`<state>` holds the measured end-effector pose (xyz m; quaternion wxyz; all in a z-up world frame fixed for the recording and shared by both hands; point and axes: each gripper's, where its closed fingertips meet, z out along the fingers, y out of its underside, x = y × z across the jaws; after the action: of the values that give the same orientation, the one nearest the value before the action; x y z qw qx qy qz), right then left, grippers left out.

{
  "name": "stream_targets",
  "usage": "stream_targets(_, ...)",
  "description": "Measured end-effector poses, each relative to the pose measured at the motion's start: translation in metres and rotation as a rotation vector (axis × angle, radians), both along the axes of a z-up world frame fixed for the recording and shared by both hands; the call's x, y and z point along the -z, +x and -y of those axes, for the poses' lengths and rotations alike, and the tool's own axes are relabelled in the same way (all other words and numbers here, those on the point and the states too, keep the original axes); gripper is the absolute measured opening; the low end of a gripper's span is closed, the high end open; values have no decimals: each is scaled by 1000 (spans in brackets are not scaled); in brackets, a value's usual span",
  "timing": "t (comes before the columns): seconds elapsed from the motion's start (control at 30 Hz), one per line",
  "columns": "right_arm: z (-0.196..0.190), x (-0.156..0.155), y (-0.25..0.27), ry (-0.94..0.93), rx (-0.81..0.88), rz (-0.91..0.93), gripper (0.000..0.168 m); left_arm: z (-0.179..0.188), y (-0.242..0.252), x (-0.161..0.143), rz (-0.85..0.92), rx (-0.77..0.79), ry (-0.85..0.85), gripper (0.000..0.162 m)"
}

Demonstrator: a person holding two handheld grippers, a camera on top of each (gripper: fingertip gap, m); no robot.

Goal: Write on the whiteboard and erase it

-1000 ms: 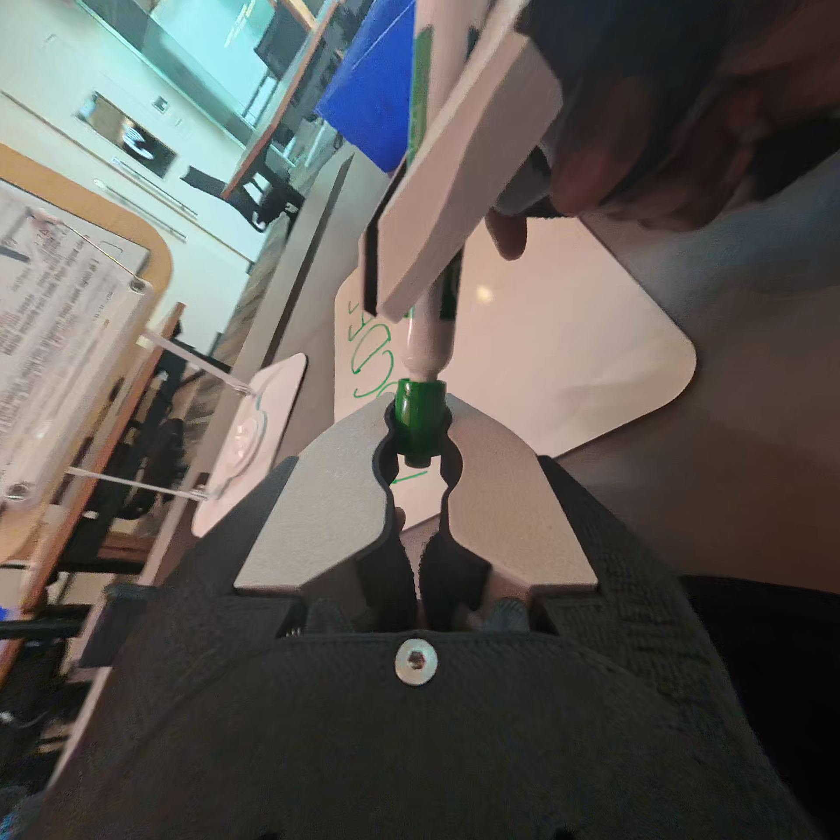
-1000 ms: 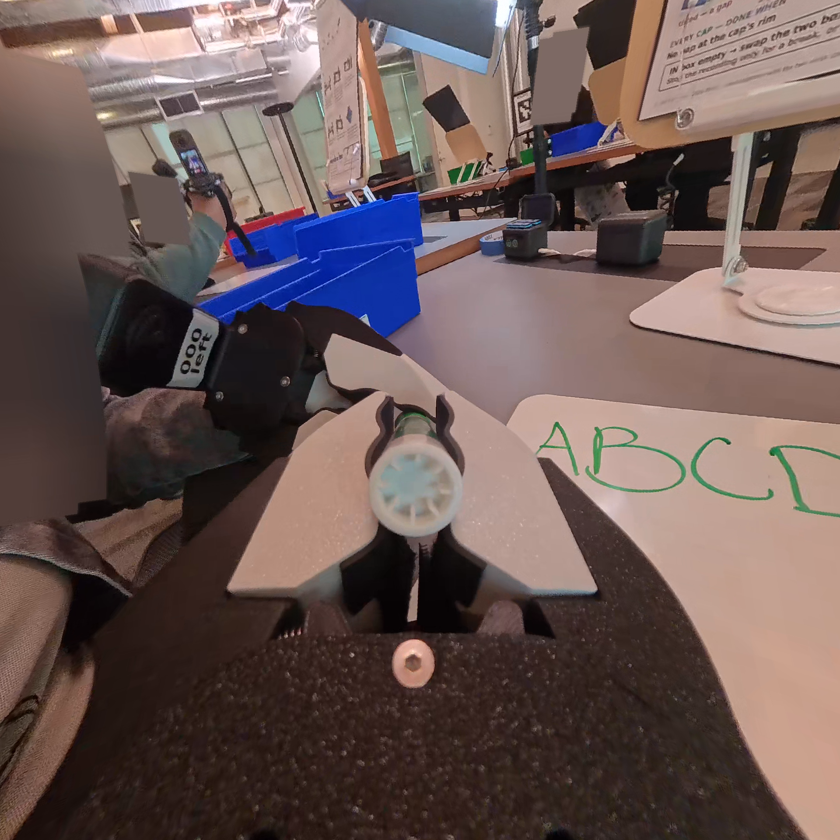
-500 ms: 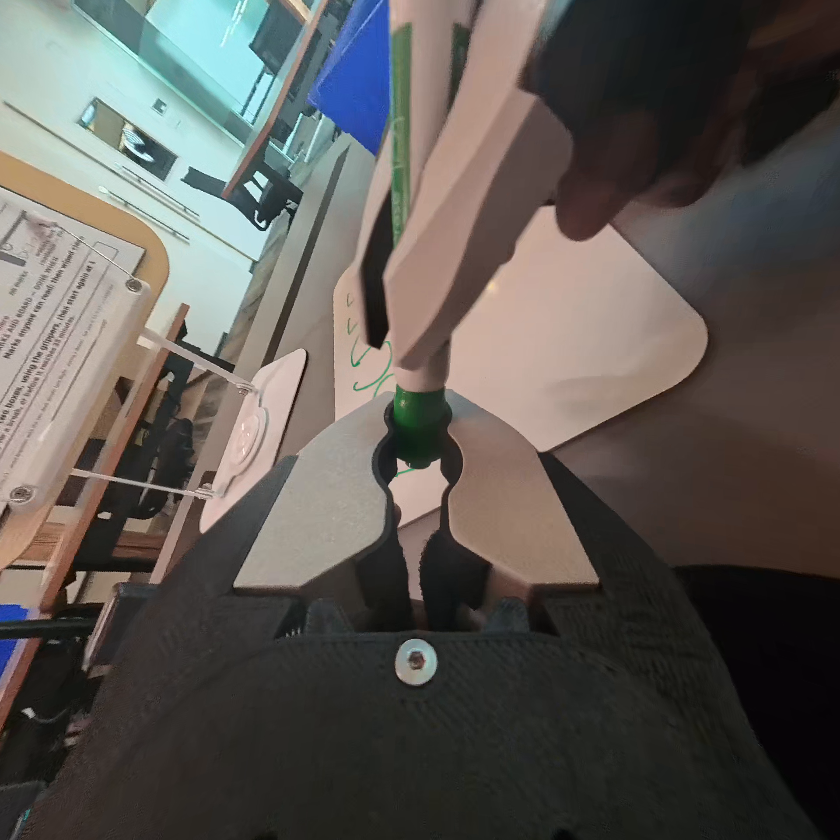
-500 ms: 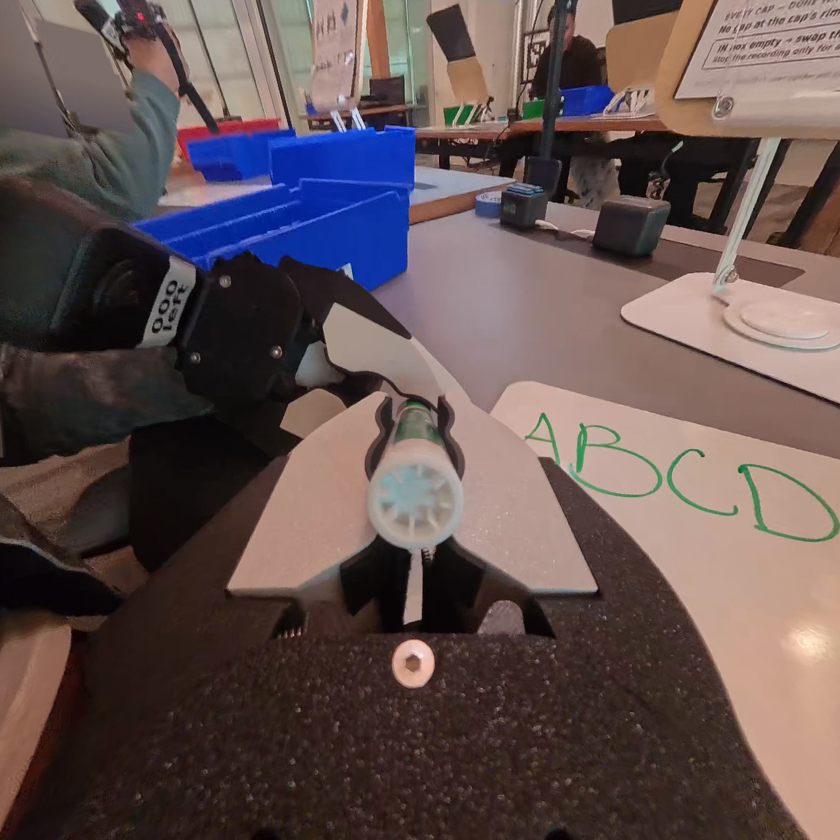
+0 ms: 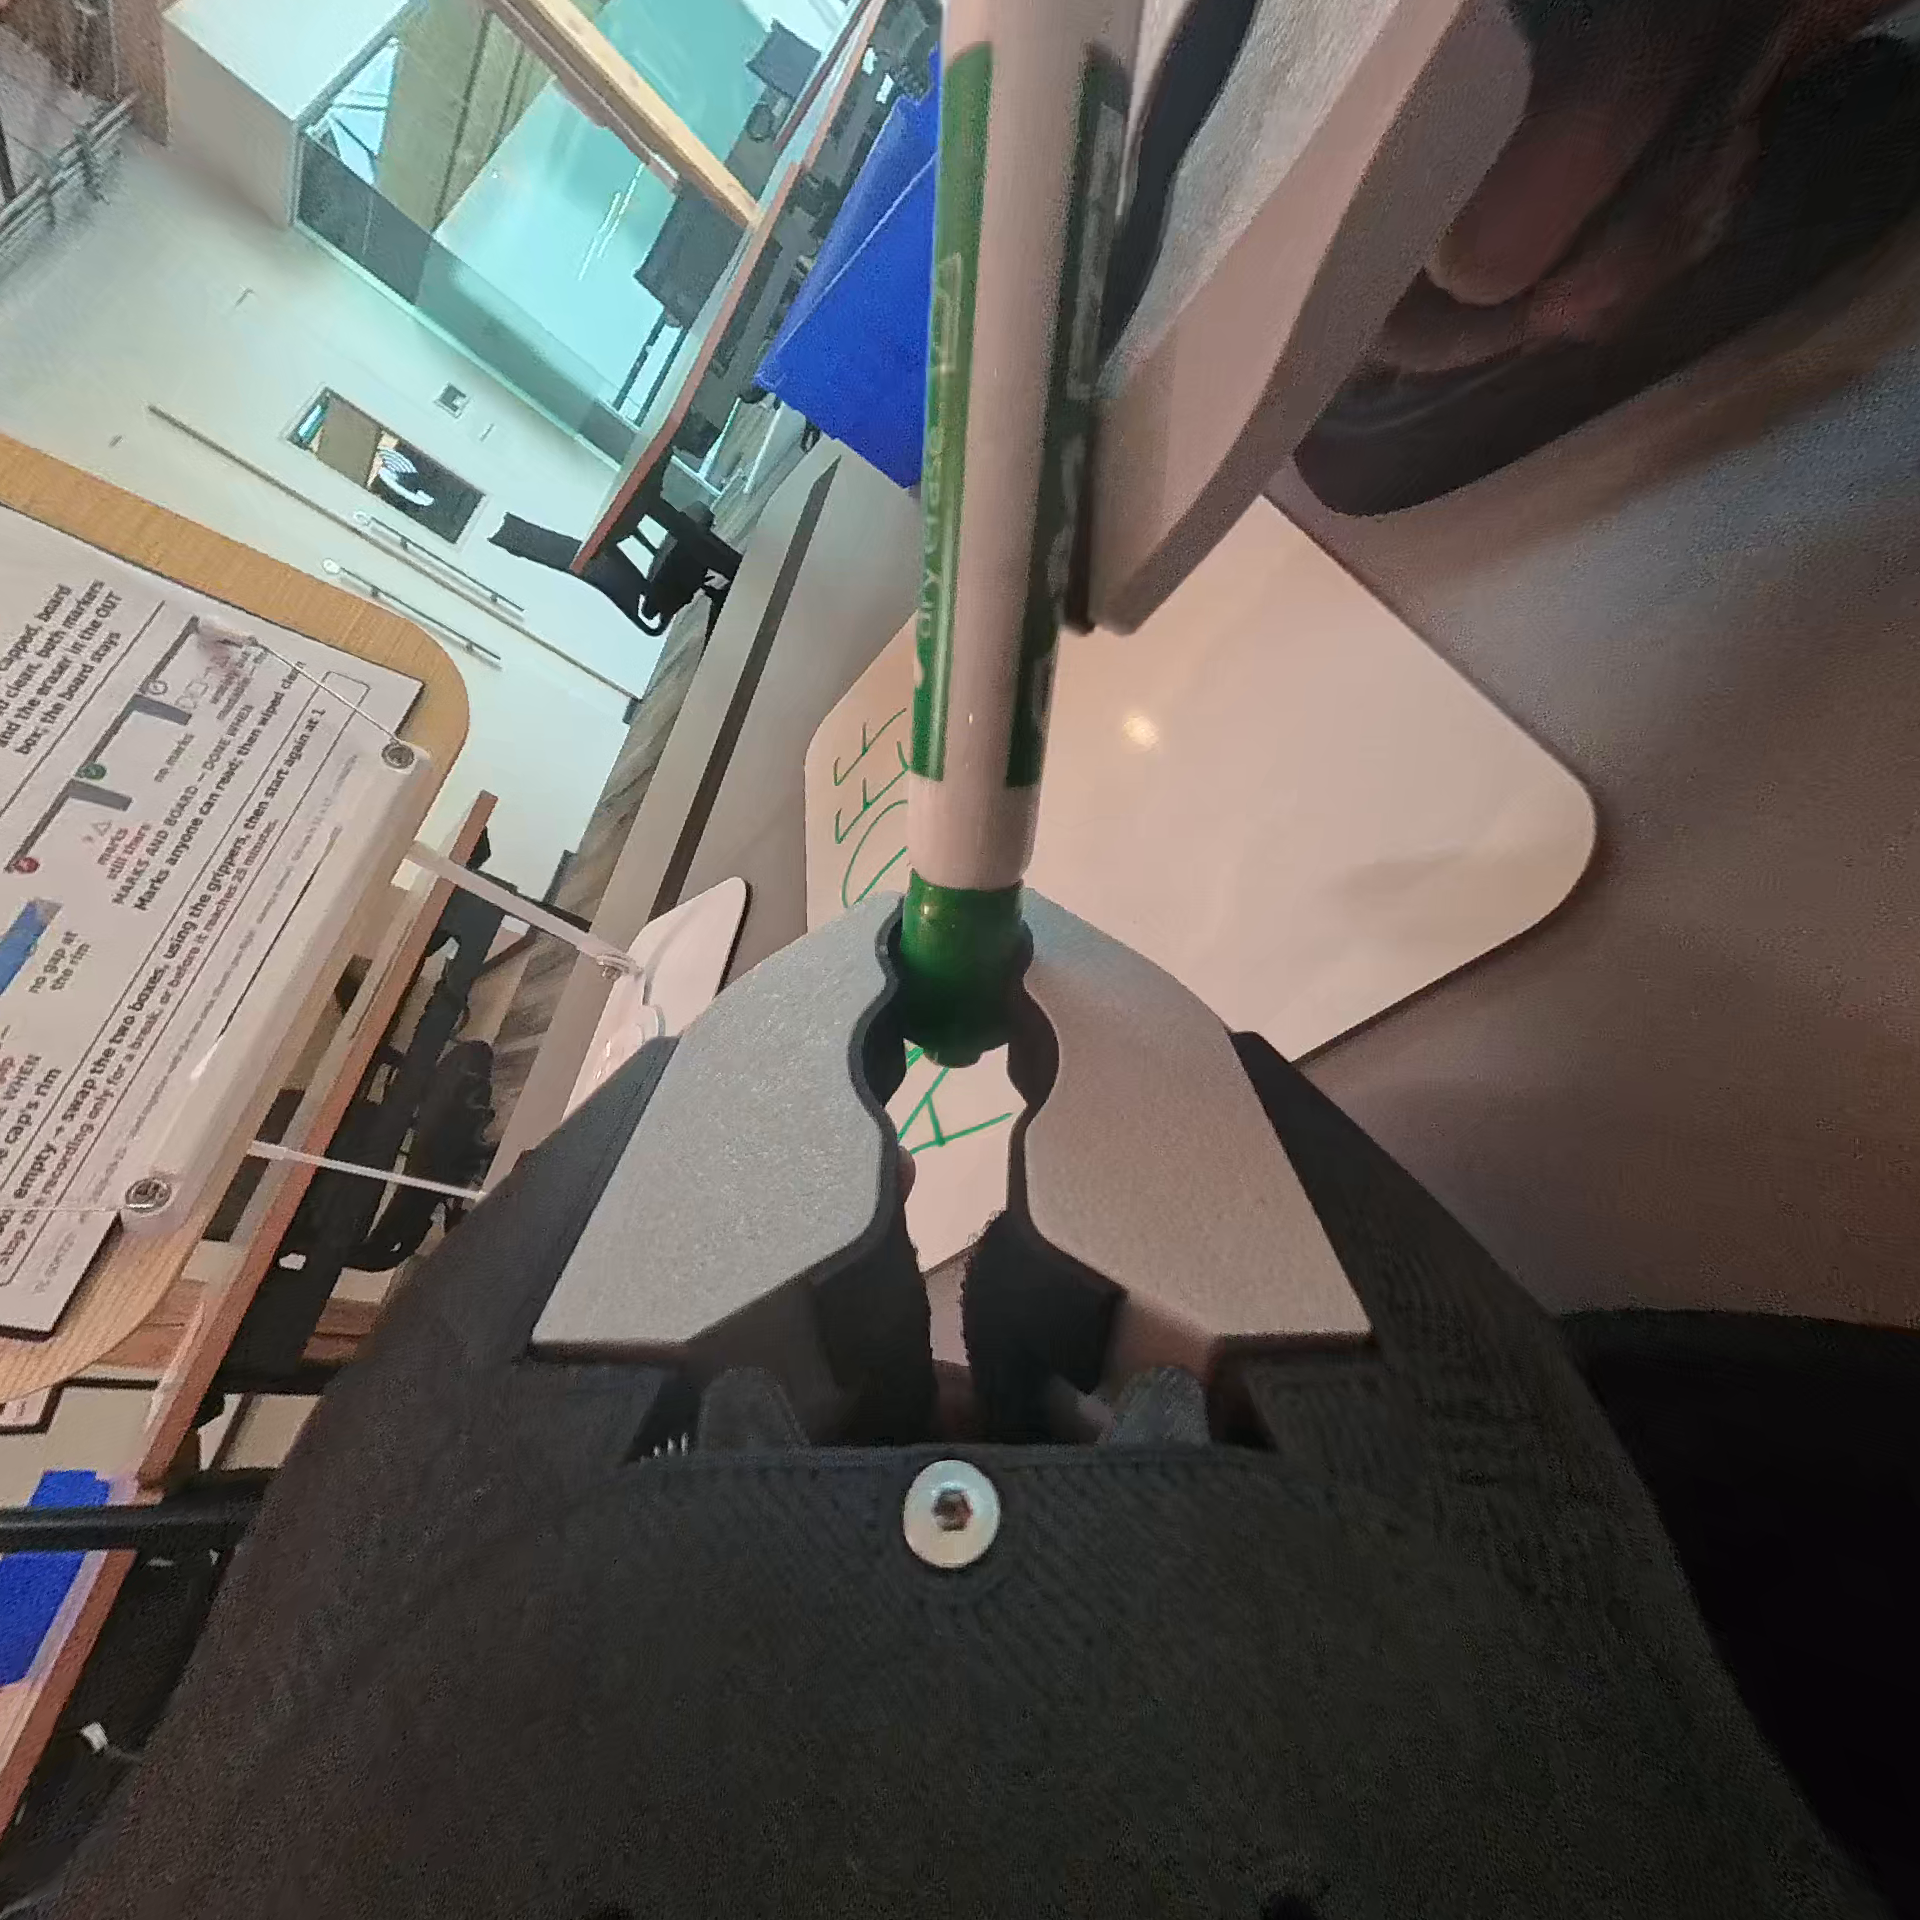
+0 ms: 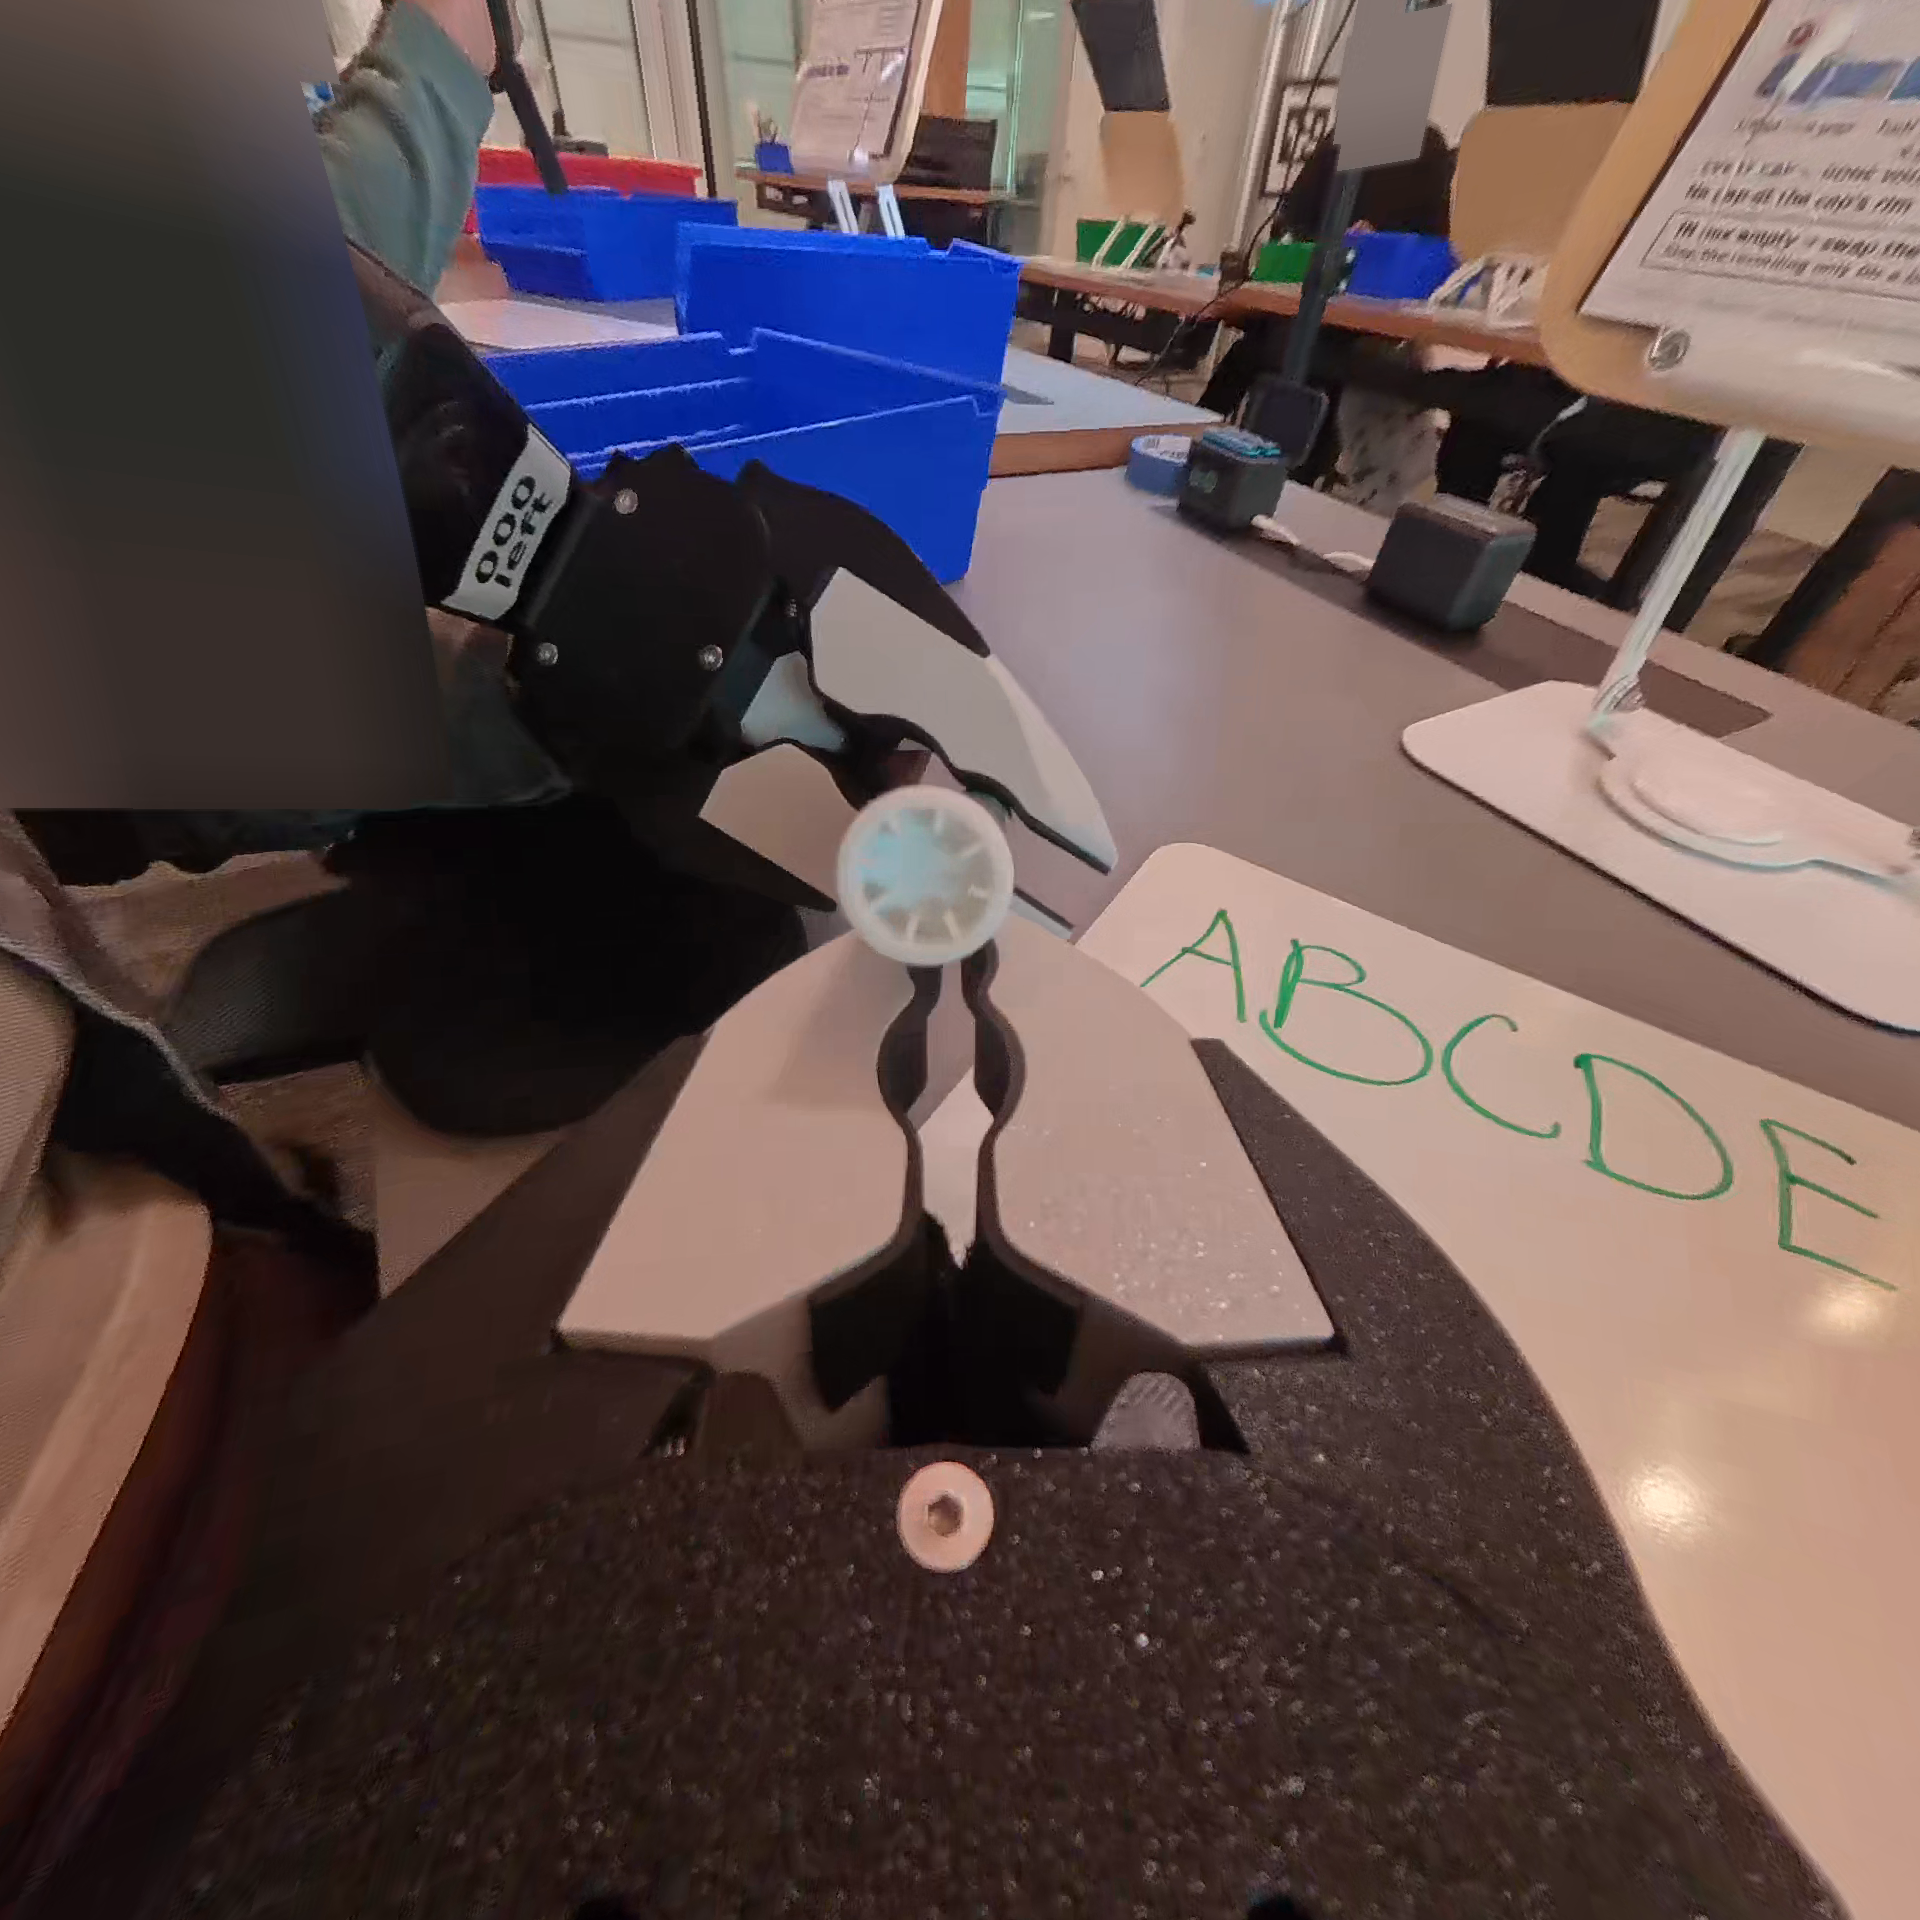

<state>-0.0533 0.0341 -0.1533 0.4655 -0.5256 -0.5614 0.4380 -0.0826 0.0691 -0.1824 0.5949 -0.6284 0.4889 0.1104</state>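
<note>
A white marker (image 5: 987,520) with a green label stands with its green cap (image 5: 951,982) on. My left gripper (image 5: 956,920) is shut on the cap. It also shows in the right wrist view (image 6: 997,821). My right gripper (image 6: 943,961) has its jaws nearly together with nothing between them. The marker's white back end (image 6: 925,878) shows just past its fingertips. One of its fingers (image 5: 1247,312) lies along the marker's barrel. The whiteboard (image 6: 1558,1455) lies flat on the grey table, with green letters along its far edge. It also shows in the left wrist view (image 5: 1299,831).
Blue bins (image 6: 831,416) stand behind the left gripper. A sign on a stand with a white base (image 6: 1662,790) is beyond the board. Two small dark boxes (image 6: 1449,561) and a blue tape roll (image 6: 1158,457) sit farther back. A person's green sleeve (image 6: 405,156) is at the back left. Some 6 centimetres of space lies between my two pairs of fingers.
The marker's barrel has gone fully into the cap. It has left the notch of my right gripper, whose jaws have come closer together. Both grippers have tilted.
</note>
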Motion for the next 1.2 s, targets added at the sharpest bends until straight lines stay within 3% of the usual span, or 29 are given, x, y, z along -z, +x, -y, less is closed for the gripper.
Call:
stream_targets(0.13, -4, -10, 1, -32, 37, -83, 9, -1, -3, 0, 26, -7, -15, 14)
stream_targets(0.23, -11, -22, 4, -55, 74, -141, 66, -2, -5, 1, 22, -13, -17, 15)
stream_targets(0.27, -12, -21, 3, -52, 75, -130, 77, -2, -4, 2, 15, -10, -18, 15)
stream_targets(0.3, -10, -19, 2, -40, 66, -117, 77, -1, -3, 2, 10, -5, -17, 15)
stream_targets(0.33, -7, -17, 1, -18, 54, -106, 62, 0, -1, 3, 5, 5, -17, 15)
stream_targets(0.37, -5, -16, 1, 13, 46, -101, 27, 1, 1, 3, 3, 13, -16, 14)
stream_targets(0.4, -4, -15, 1, 38, 48, -100, 20, 0, 0, 3, 1, 8, -13, 14)
stream_targets(0.67, -1, -21, 4, 33, 39, -118, 20, 1, 2, -4, 54, 20, 2, 15)
stream_targets(0.83, -14, -42, 23, 39, 110, -198, 20, -3, -6, -22, 257, -19, -12, 22)
stream_targets(1.0, -63, -72, 78, 113, 364, -288, 20, -14, -32, -39, 591, -91, -85, 23)
stream_targets(1.13, -135, -104, 161, 256, 752, -265, 20, -24, -52, -37, 763, -158, -155, 29)
stream_targets(1.2, -181, -107, 213, 301, 978, -151, 20, -25, -57, -37, 793, -168, -161, 31)
